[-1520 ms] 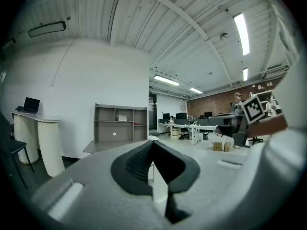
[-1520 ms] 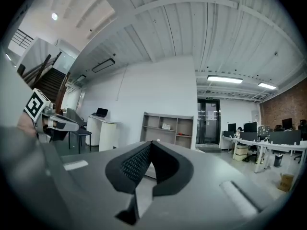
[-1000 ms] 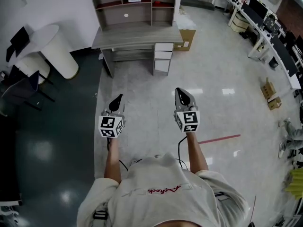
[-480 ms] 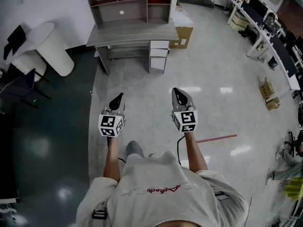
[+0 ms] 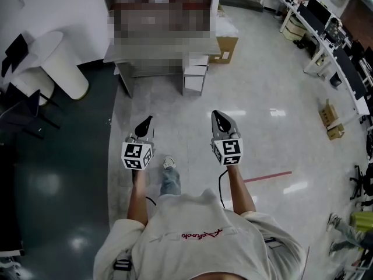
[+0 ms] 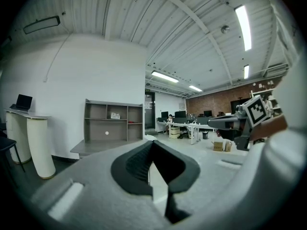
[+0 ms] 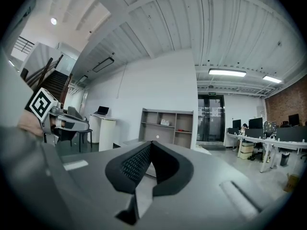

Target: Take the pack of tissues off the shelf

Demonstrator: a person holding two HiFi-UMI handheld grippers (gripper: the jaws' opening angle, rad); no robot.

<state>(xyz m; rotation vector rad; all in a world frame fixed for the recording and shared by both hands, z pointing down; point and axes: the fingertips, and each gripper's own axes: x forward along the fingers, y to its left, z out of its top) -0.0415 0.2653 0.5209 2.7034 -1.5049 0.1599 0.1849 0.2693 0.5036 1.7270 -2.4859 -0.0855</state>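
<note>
Approach leg: both claws shut and empty, the tissues well ahead on the shelf.

The left gripper and the right gripper are held out side by side at mid-frame in the head view. Each has its jaws pressed together at the tips with nothing between them. The pack of tissues is a small pale shape in the upper row of the shelf, left of centre in the left gripper view and dead centre in the right gripper view. It sits well apart from both claws, with open floor between. I'd call this the walk-up, with no reach begun. Next move, as I judge it: close the gap to the shelf, spread one claw's jaws, and line them up on the pack at its upper-row height before squeezing.
</note>
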